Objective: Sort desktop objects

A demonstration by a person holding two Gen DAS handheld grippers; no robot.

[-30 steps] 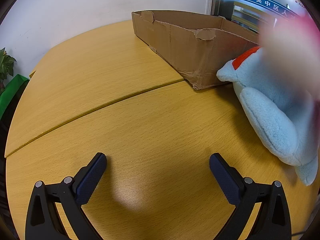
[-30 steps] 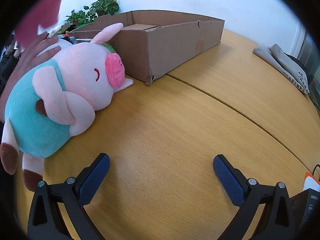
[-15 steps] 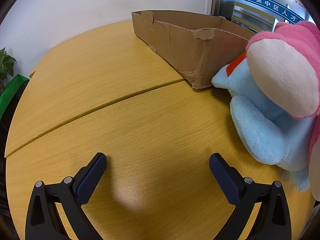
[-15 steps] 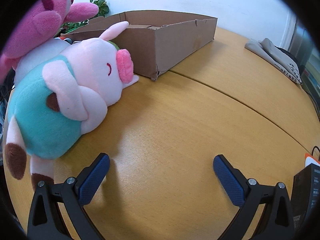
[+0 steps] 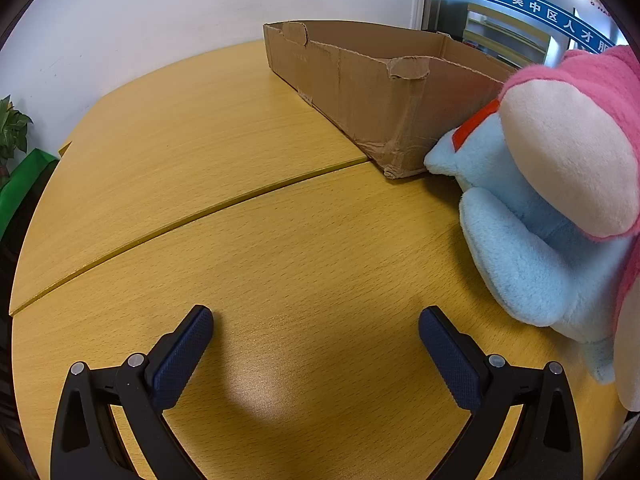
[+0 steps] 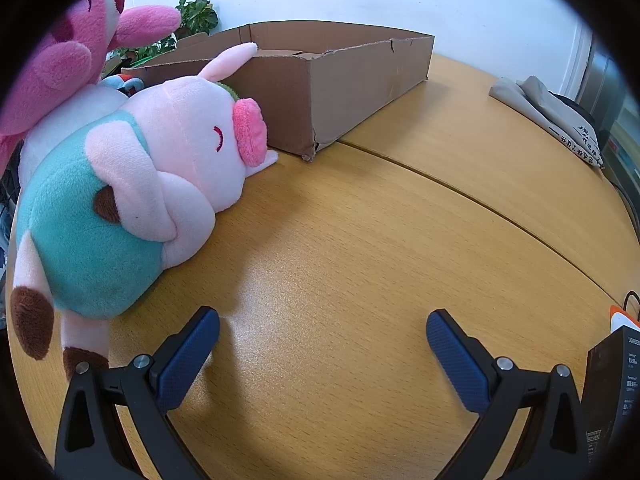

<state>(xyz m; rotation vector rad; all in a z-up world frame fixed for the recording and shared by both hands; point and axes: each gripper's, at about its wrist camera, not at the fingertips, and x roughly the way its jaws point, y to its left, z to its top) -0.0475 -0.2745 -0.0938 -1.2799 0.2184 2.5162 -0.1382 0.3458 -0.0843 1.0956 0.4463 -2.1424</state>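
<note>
Both the left gripper (image 5: 316, 330) and right gripper (image 6: 323, 332) hover spread wide and empty over the wooden bench (image 6: 360, 240), the pink plush pig in teal (image 6: 132, 184) lying at ten o'clock against the long open cardboard box (image 6: 340, 92).

A blue sign band (image 5: 560, 20) on the wall has white Chinese letters: 吴中区人才. A dark box (image 6: 612, 392) at the tabletop's edge says UGREEN; its small print is too tiny.
</note>
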